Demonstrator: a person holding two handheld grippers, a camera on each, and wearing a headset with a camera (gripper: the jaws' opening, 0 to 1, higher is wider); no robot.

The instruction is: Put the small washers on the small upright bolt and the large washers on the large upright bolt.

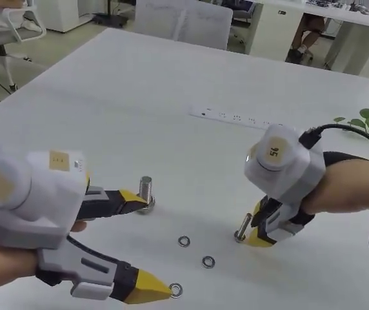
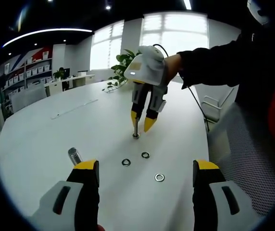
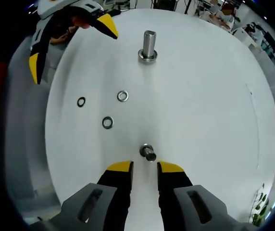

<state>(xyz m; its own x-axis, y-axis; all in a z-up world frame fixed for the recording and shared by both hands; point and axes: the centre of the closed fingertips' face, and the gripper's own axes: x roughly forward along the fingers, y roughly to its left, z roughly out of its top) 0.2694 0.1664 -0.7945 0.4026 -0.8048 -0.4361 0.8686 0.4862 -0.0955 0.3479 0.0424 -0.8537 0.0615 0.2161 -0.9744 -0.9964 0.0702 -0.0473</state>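
1. Nearest, the left gripper [image 1: 152, 245] is spread wide and empty. Its lower tip lies just beside the near washer [image 1: 176, 289]; whether they touch is unclear.
2. Its upper tip sits close against the large bolt [image 1: 146, 192]. In the left gripper view that jaw hides the bolt's foot.
3. The middle washer [image 1: 208, 261] and the far washer [image 1: 184, 241] lie flat between the 2 bolts, with sizes too small to judge.
4. The small bolt [image 3: 147, 152] stands just ahead of the right gripper [image 3: 144, 166]. Its jaws are slightly parted and nothing is between them.
5. A ring circles the large bolt's foot; it could be a washer or the bolt's head.
6. Beyond, a power strip [image 1: 236, 117] lies on the table [image 1: 139, 97].
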